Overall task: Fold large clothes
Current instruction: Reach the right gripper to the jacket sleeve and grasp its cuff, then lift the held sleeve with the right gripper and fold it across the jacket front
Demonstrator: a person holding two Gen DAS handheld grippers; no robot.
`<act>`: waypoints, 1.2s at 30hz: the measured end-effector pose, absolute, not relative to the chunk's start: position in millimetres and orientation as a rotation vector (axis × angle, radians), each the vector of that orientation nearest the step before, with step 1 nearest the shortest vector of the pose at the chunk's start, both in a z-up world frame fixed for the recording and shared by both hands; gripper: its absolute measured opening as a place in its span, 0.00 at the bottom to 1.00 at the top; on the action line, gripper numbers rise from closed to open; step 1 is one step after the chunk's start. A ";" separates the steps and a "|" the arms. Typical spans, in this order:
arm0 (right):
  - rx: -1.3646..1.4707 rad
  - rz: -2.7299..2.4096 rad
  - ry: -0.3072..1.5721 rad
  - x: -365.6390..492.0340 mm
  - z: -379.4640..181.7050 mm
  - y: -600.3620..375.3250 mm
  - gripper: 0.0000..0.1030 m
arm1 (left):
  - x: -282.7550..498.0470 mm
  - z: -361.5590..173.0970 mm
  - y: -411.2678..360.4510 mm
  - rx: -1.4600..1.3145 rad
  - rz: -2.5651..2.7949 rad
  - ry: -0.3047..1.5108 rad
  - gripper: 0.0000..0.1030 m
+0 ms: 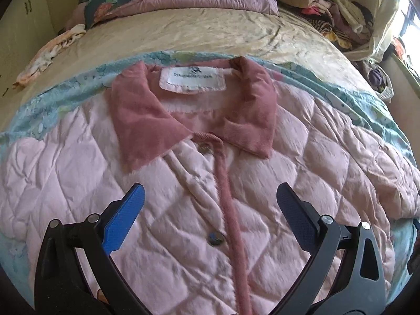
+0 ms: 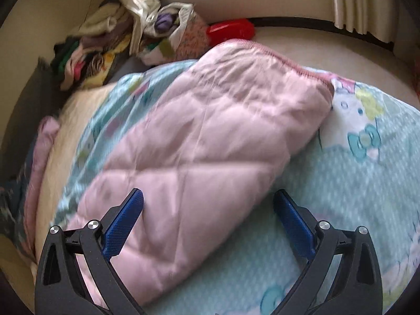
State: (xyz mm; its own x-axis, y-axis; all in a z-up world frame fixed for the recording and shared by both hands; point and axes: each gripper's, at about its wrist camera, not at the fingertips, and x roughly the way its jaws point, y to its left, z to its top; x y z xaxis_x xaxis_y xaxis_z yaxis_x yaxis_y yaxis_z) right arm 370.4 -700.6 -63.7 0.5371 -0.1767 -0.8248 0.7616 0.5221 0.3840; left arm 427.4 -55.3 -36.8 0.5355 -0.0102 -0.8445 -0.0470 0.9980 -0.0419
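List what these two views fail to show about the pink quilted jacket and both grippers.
- Label text, left wrist view: too small and blurred to read.
- Jacket hem, left wrist view: cut off by the bottom edge and covered by the open left gripper.
- Sleeve, right wrist view: motion blur; its near end sits behind the open right gripper.
- Cuff opening: faces away from the camera.
- Neither gripper appears in the other's view.

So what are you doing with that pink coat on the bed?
A person is getting ready to fold it. The pink quilted coat lies flat and buttoned on a cartoon blanket. The left gripper hovers open above the coat's front, and the right gripper hangs open over one sleeve. Neither has grabbed anything.
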 end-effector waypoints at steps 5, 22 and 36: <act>0.916 -0.672 0.725 365.3 -66.0 -719.0 0.64 | 430.5 -26.5 -38.4 -0.054 0.059 0.969 0.91; 0.539 -0.299 0.549 394.8 71.3 -607.7 0.17 | 395.9 38.0 0.5 0.007 0.072 0.839 0.91; 0.323 -0.053 0.523 409.2 169.5 -464.3 0.16 | 351.5 99.8 48.6 -0.088 -0.042 0.710 0.91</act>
